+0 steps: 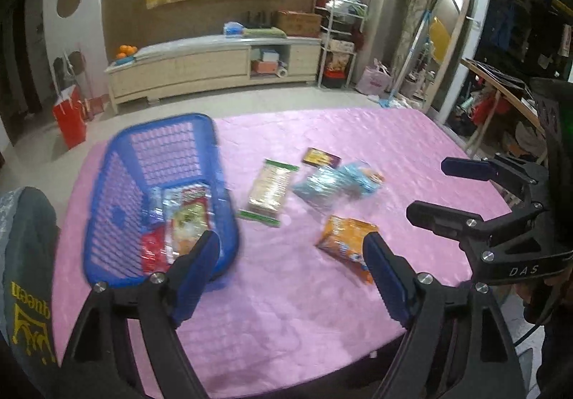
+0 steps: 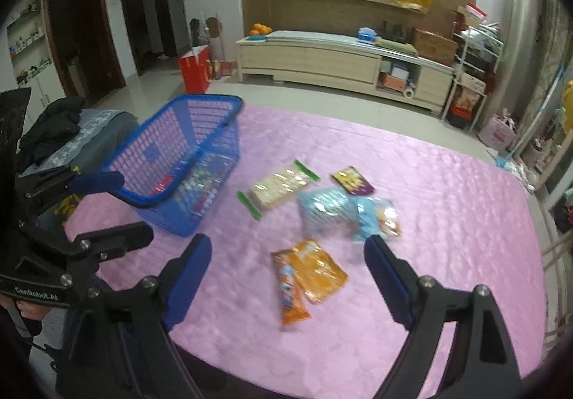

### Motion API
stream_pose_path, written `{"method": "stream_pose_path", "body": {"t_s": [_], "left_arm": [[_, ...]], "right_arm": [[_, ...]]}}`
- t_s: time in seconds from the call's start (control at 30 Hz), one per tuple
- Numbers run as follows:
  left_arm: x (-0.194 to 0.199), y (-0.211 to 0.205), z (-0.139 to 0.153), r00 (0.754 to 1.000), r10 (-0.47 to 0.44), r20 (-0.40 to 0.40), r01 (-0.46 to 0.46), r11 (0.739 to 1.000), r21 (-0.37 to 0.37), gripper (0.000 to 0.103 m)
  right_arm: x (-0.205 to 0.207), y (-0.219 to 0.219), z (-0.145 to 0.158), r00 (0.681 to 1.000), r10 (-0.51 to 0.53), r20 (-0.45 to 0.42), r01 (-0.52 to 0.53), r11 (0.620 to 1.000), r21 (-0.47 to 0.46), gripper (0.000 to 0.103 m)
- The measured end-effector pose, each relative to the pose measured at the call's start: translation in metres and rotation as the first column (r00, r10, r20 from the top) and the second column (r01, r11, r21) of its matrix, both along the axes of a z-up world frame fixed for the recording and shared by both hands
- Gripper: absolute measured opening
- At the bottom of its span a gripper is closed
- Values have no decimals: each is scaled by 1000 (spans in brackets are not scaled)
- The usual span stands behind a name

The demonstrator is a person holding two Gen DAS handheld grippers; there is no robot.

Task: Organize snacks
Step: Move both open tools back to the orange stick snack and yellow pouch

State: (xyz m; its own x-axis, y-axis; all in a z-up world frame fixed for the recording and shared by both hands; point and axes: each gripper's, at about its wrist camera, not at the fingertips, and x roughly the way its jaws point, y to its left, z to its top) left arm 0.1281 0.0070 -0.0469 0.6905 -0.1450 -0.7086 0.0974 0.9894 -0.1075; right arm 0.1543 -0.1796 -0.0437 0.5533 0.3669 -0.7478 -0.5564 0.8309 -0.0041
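A blue plastic basket stands on the left of the pink table and holds several snack packs. Loose on the table lie a cracker pack with green ends, a small purple-yellow packet, a light blue bag and an orange packet. My left gripper is open and empty, near the basket's front. My right gripper is open and empty above the orange packet.
The pink tablecloth covers the table, whose near edge is below the grippers. A chair with dark clothes stands at the left. A low cabinet, a red bag and a shelf rack stand beyond.
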Motion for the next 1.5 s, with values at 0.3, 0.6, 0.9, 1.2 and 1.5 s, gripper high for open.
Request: {"method": "stream_pose_path", "body": {"t_s": [0.3,0.6,0.9,1.2,1.5], "left_arm": [[18,-60,-39,995,-33,-89,32,999,-18,80],[40,-96,-81,982,-7,-187,1,999,-35,80],[71,-103,-121,958,62,-280,-79,996,-51,80],[101,-107,-155,936,118,-333,-132,991,-21,80],[105,-105,-174,927,122,-354,-130,991,1,58]], "right_arm": [[11,-45,-31,998,-60,-19,59,998,-36,90],[31,-79,-72,992,-110,-57,106,992,-74,90],[54,-92,-104,987,-123,-108,114,990,-85,90],[66,-102,-128,979,-144,-145,133,988,-83,90],[67,-104,-138,972,-138,-188,125,989,-78,90]]}}
